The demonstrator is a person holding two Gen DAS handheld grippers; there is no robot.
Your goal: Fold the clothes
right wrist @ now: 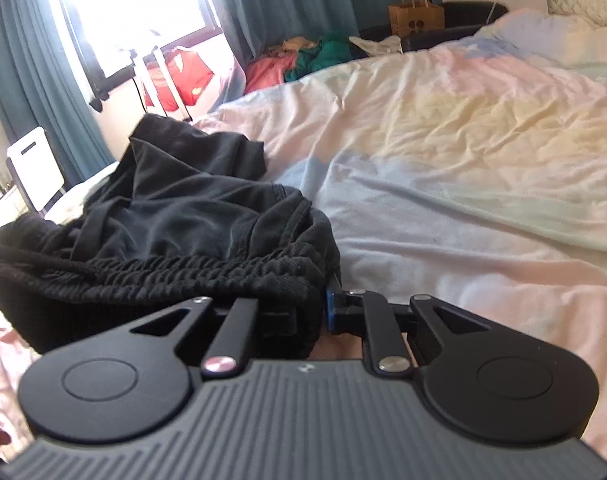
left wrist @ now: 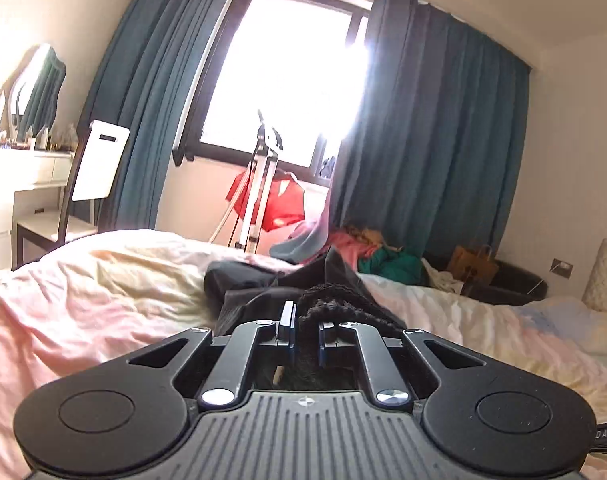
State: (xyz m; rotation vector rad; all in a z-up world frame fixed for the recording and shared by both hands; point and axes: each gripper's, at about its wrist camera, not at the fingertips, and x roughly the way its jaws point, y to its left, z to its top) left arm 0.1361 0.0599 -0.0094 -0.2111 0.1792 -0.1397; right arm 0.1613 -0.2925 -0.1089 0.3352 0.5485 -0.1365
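Note:
A pair of black shorts (right wrist: 175,208) with a ribbed elastic waistband (right wrist: 151,276) lies bunched on the pastel bed sheet (right wrist: 443,152). My right gripper (right wrist: 311,312) is shut on the right end of the waistband; the cloth covers its left finger. My left gripper (left wrist: 307,328) is shut on the waistband (left wrist: 335,304) too, and the rest of the shorts (left wrist: 263,284) trails away on the bed (left wrist: 103,288) ahead.
A pile of coloured clothes (left wrist: 367,248) lies at the bed's far edge below blue curtains (left wrist: 435,140). A tripod (left wrist: 259,196) and a red bag (left wrist: 283,200) stand by the window. A white chair (left wrist: 95,172) and dresser are at left. A paper bag (right wrist: 415,16) is at the back right.

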